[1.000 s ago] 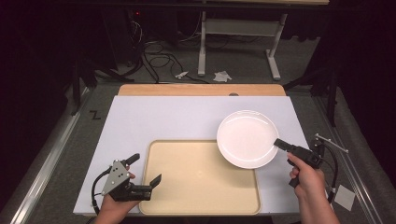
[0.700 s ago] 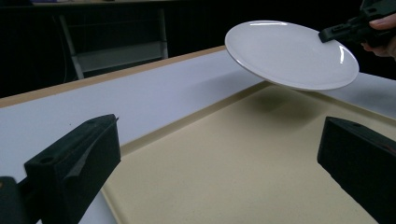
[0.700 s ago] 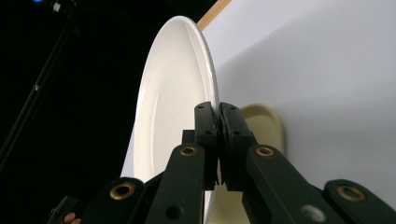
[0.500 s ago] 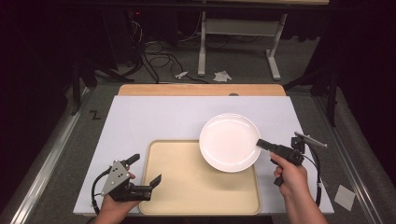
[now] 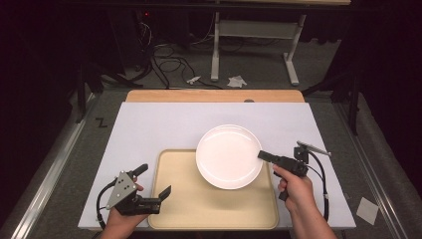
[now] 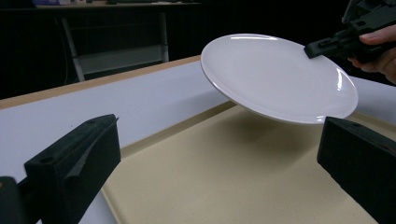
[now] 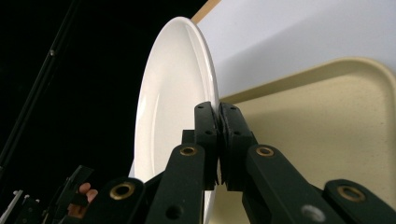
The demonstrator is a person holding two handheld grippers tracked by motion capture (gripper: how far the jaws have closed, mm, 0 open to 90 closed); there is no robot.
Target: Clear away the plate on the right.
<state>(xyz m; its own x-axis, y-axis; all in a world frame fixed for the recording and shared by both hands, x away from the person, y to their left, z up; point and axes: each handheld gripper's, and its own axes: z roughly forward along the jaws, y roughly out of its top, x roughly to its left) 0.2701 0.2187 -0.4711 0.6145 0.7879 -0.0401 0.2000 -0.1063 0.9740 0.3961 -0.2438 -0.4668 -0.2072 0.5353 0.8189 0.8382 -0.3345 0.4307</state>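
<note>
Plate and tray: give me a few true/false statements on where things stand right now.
1. The right gripper is clamped on the rim of the white plate. True.
2. The plate lies flat on the tray. False: the left gripper view shows it held tilted in the air above the tray.
3. The left gripper has its jaws apart with nothing between them. True.
4. The left gripper grips the plate too. False: it sits by the tray's left edge, away from the plate.
5. The tray holds food. False: its surface is bare.

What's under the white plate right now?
The plate hangs in the air, pinched at its rim by the right claw. Below it lies the beige tray, bare, with the plate's shadow on it. The plate's underside is mostly hidden.
</note>
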